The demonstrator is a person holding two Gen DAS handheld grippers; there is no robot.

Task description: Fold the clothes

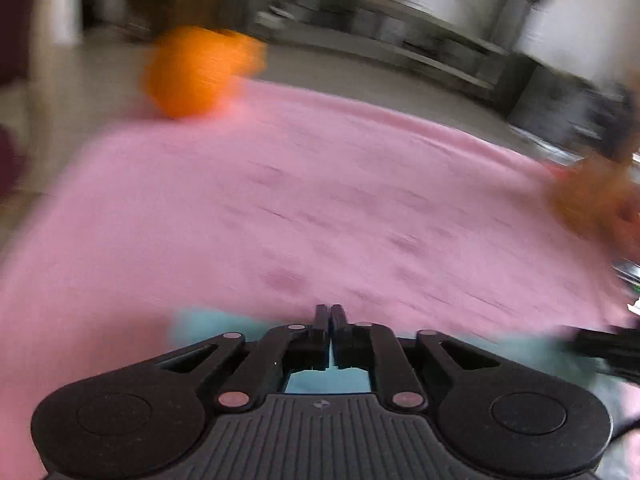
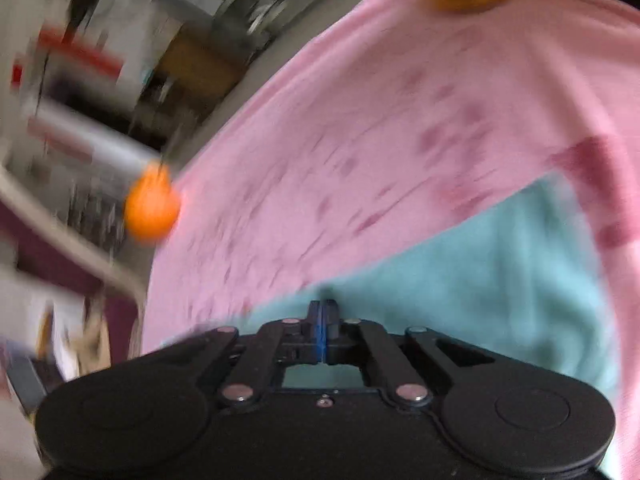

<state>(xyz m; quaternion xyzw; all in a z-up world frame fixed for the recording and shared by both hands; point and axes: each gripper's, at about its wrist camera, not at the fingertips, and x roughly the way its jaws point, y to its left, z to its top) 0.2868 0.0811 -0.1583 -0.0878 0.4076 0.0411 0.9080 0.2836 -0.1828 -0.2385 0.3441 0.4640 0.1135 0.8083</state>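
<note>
A light teal garment lies on a pink cloth-covered surface. Both views are blurred by motion. My right gripper has its jaws together at the garment's near edge, and the teal cloth seems pinched between them. My left gripper also has its jaws together, with teal cloth showing just under and around the fingers. The pink surface stretches ahead of it. A black part of the other gripper shows at the right edge of the left wrist view.
An orange ball-like object sits at the far left of the pink surface; it also shows in the right wrist view. A brownish-orange object sits at the right edge. Shelves and furniture stand beyond the surface.
</note>
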